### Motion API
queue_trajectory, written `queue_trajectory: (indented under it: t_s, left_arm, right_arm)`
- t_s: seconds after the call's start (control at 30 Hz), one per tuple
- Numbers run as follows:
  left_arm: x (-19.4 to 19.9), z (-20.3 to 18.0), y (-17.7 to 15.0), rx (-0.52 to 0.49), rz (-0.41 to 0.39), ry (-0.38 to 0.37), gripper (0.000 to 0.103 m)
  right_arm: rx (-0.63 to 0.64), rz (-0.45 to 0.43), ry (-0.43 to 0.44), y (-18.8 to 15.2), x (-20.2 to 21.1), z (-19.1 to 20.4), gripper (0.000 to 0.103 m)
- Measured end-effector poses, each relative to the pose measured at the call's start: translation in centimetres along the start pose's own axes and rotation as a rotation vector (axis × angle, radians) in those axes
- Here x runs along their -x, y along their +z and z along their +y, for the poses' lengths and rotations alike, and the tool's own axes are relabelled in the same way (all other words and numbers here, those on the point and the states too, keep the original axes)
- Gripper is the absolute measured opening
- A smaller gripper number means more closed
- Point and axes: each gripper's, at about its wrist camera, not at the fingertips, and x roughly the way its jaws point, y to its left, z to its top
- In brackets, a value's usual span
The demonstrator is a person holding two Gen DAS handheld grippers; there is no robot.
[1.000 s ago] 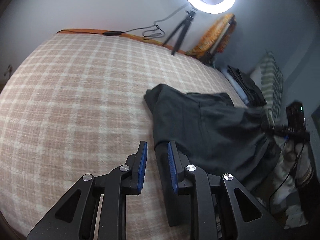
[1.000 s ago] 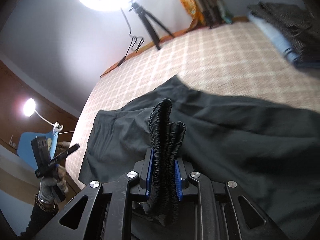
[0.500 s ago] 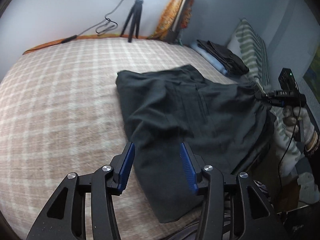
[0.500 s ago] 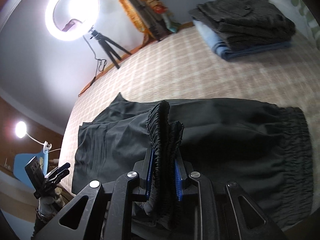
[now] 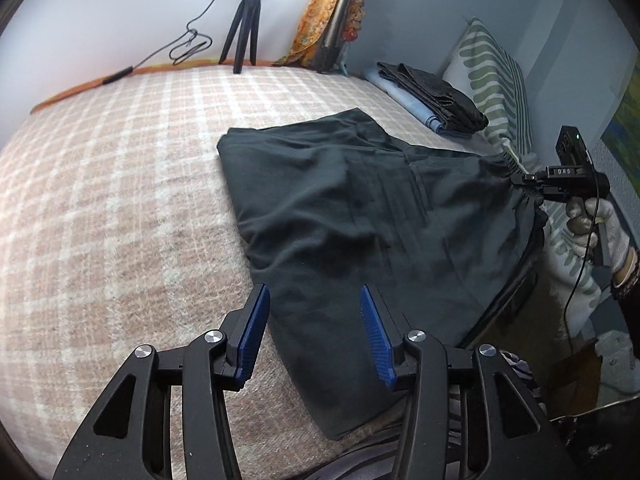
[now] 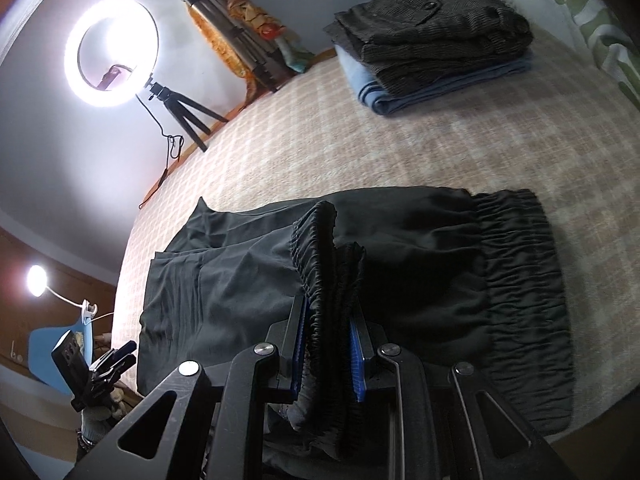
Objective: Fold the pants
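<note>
Dark pants (image 5: 360,208) lie spread on the checked bed cover (image 5: 120,184), legs toward me in the left wrist view. My left gripper (image 5: 314,332) is open and empty, hovering over the near leg end. My right gripper (image 6: 328,344) is shut on the bunched elastic waistband (image 6: 326,264) and holds it slightly raised; the rest of the waistband (image 6: 520,280) lies flat to its right. In the left wrist view the right gripper (image 5: 532,182) pinches the waistband at the bed's right edge.
A stack of folded clothes (image 6: 432,36) sits at the far side of the bed beside a striped pillow (image 5: 496,80). A ring light on a tripod (image 6: 112,48) and a draped stand (image 5: 332,12) stand at the wall.
My left gripper let go of the pant leg, opened wide and pulled back. The right gripper, still holding the waistband, drew the pants flatter across the bed.
</note>
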Motion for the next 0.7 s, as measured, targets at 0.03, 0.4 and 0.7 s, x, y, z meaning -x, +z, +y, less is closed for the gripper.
queue_trajectory:
  t_s: [0.03, 0.4, 0.7]
  left_arm:
    - [0.0, -0.1, 0.0, -0.003, -0.002, -0.001, 0.046]
    - [0.0, -1.1, -0.3, 0.01, 0.001, -0.034, 0.05]
    - [-0.7, -1.4, -1.1, 0.023, 0.049, -0.05, 0.05]
  right_arm:
    - [0.002, 0.001, -0.006, 0.1, 0.2, -0.1, 0.018]
    - [0.032, -0.008, -0.168, 1.6, 2.2, -2.3, 0.018]
    - [0.061, -0.005, -0.256, 2.1, 1.3, -3.7, 0.019]
